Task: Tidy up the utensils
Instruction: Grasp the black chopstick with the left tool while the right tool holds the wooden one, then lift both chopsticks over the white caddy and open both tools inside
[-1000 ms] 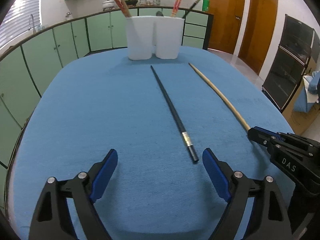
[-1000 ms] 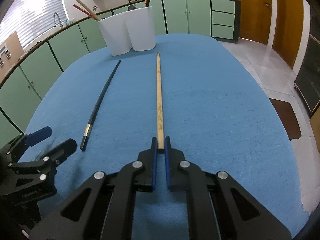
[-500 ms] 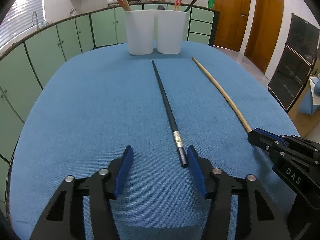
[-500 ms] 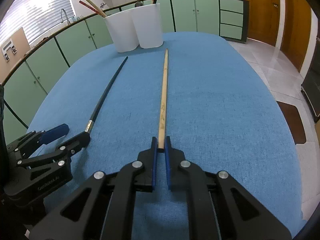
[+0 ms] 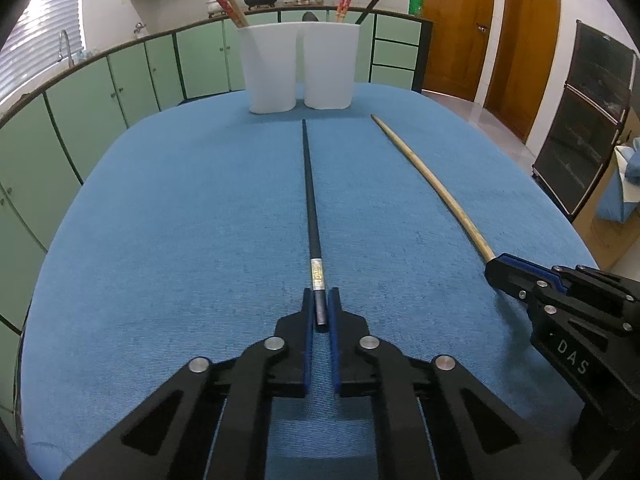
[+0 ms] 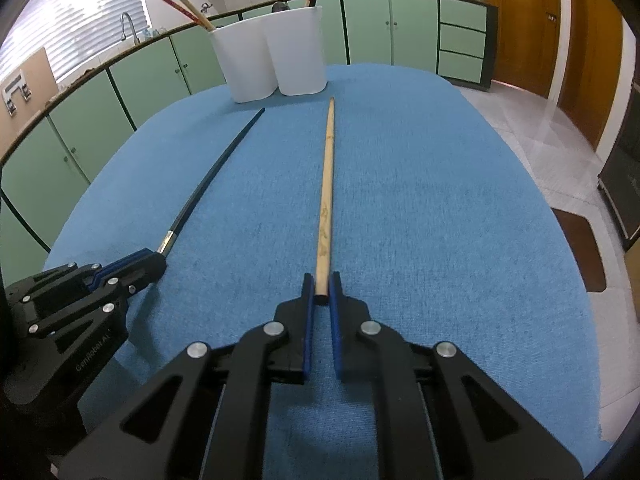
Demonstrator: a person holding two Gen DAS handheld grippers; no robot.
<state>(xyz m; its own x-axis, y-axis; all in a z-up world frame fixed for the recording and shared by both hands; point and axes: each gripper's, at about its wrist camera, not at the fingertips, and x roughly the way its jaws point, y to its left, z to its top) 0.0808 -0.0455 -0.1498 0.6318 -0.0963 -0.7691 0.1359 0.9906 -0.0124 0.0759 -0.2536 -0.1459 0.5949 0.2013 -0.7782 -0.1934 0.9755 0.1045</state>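
A long black chopstick [image 5: 310, 200] with a silver band lies on the blue table, pointing at two white holders [image 5: 298, 68]. My left gripper [image 5: 320, 308] is shut on its near end. To its right lies a long wooden chopstick [image 6: 326, 184], also seen as a curved wooden stick [image 5: 432, 184] in the left wrist view. My right gripper [image 6: 321, 288] is shut on that stick's near end. In the right wrist view the left gripper [image 6: 154, 260] sits at the left, closed over the black chopstick [image 6: 212, 176]. In the left wrist view the right gripper [image 5: 494, 270] appears at the right.
The white holders [image 6: 272, 60] at the far end of the blue table [image 5: 180, 240] hold several chopsticks and a dark utensil. Green cabinets [image 5: 100, 92] ring the room behind. Wooden doors [image 5: 516, 40] and a dark cabinet [image 5: 588, 120] stand to the right.
My left gripper's wide jaws have closed onto the near end of the black chopstick. The right gripper has stayed shut on the wooden chopstick.
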